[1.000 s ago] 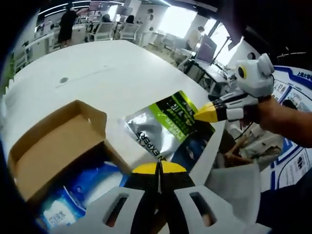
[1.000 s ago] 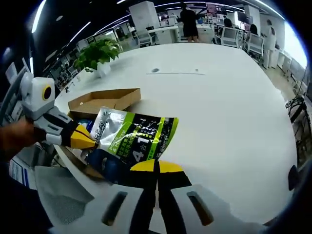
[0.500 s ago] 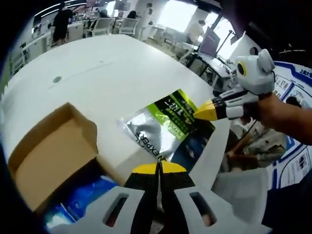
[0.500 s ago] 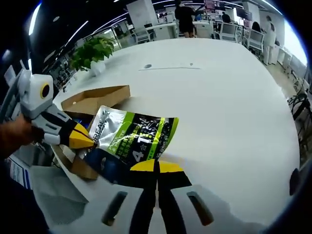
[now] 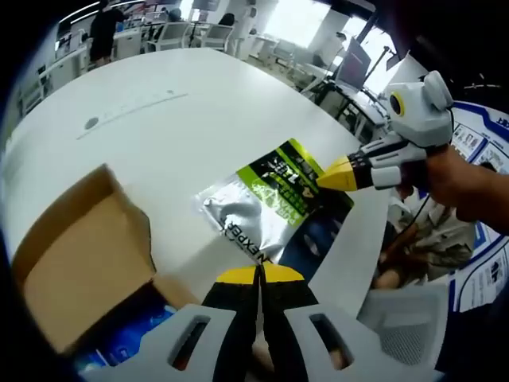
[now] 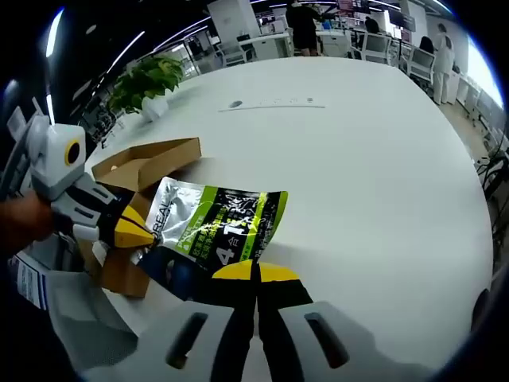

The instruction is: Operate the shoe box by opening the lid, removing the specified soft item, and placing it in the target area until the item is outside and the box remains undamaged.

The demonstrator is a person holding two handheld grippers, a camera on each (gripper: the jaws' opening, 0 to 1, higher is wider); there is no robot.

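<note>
While both grippers clamp it, green-silver pouch [image 5: 274,205] hangs above counter [image 6: 374,159] beside open shoe box [image 5: 75,255]: left gripper [image 5: 258,274] fingers clenched on one edge, right gripper [image 6: 256,272] fingers on opp. edge.

I can't read most of the small print on the silver and green pouch [image 6: 215,231]. My left gripper [image 5: 259,274] covers its near corner. The open shoe box [image 5: 75,255] runs off the left gripper view's edge, and the blue pack [image 5: 119,350] inside is mostly hidden.
</note>
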